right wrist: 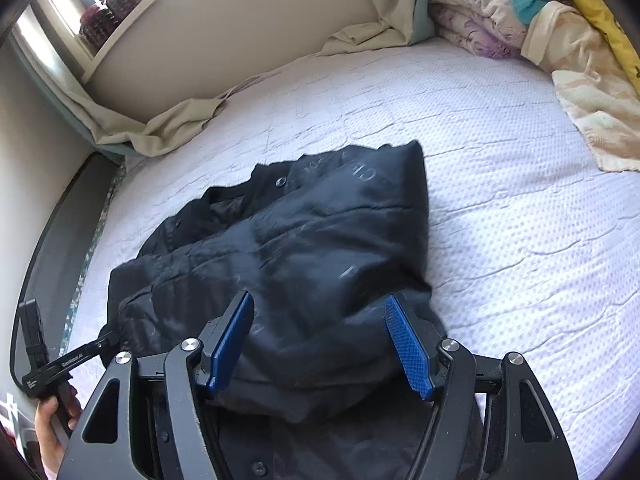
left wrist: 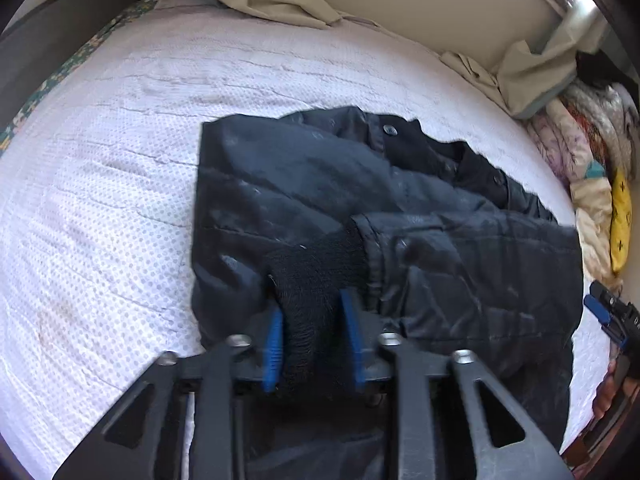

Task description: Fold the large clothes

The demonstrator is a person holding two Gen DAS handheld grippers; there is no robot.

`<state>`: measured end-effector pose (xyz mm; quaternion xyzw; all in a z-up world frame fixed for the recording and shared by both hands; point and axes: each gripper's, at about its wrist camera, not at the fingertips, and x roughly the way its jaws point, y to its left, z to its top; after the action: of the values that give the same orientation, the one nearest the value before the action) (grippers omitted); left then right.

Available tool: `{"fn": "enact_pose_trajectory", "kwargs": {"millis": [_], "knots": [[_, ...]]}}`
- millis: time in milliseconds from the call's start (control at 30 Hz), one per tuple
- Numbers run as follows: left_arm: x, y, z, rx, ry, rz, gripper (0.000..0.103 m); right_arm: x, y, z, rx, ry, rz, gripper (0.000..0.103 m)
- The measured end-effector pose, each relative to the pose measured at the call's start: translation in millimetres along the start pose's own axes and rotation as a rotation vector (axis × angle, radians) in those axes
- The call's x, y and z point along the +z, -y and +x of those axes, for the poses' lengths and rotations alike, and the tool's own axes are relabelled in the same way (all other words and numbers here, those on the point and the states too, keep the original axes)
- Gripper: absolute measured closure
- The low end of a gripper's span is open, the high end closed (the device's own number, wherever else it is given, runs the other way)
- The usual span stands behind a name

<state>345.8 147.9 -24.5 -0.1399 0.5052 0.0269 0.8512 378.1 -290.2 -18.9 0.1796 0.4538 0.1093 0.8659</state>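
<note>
Now the left gripper (left wrist: 312, 320) has its jaws apart around the jacket's (left wrist: 360, 200) knit cuff (left wrist: 316, 272). Right gripper (right wrist: 320, 340) stands open above the jacket on the bed (right wrist: 520, 200).

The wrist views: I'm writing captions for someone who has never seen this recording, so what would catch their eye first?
A dark padded jacket lies rumpled in the middle of a white dotted bedspread. Its black knit cuff sits between the blue pads of the left tool, while the right tool stands open over the jacket's near edge. A heap of colourful bedding fills the bed's far corner.
</note>
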Motion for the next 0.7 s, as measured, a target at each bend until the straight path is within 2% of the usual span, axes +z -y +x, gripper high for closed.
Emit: {"fn": "enact_pose_trajectory", "kwargs": {"millis": [67, 167, 267, 400, 467, 567, 700], "knots": [[2.0, -4.8, -11.2, -0.015, 0.049, -0.033, 0.042, 6.4, 7.2, -7.8, -0.002, 0.038, 0.015, 0.036], [4.1, -3.7, -33.7, -0.016, 0.15, -0.025, 0.042, 17.5, 17.8, -23.2, -0.021, 0.11, 0.027, 0.037], [3.6, 12.5, -40.2, -0.025, 0.195, 0.042, 0.042, 25.4, 23.0, -31.8, -0.019, 0.158, 0.018, 0.046], [-0.3, 31.7, -18.6, -0.016, 0.145, 0.115, 0.042, 20.7, 3.5, -11.4, 0.037, 0.097, -0.06, 0.068], [-2.6, 39.8, -4.8, 0.002, 0.121, 0.13, 0.042, 14.3, -12.9, 5.7, 0.034, 0.052, -0.121, 0.074], [-7.3, 44.3, 12.1, 0.023, 0.086, 0.156, 0.042, 4.3, -27.8, 30.9, -0.045, 0.014, -0.193, 0.075], [-13.1, 48.6, 35.3, 0.055, 0.055, 0.202, 0.042, -2.4, -18.9, 64.5, -0.203, -0.033, -0.231, 0.088]]}}
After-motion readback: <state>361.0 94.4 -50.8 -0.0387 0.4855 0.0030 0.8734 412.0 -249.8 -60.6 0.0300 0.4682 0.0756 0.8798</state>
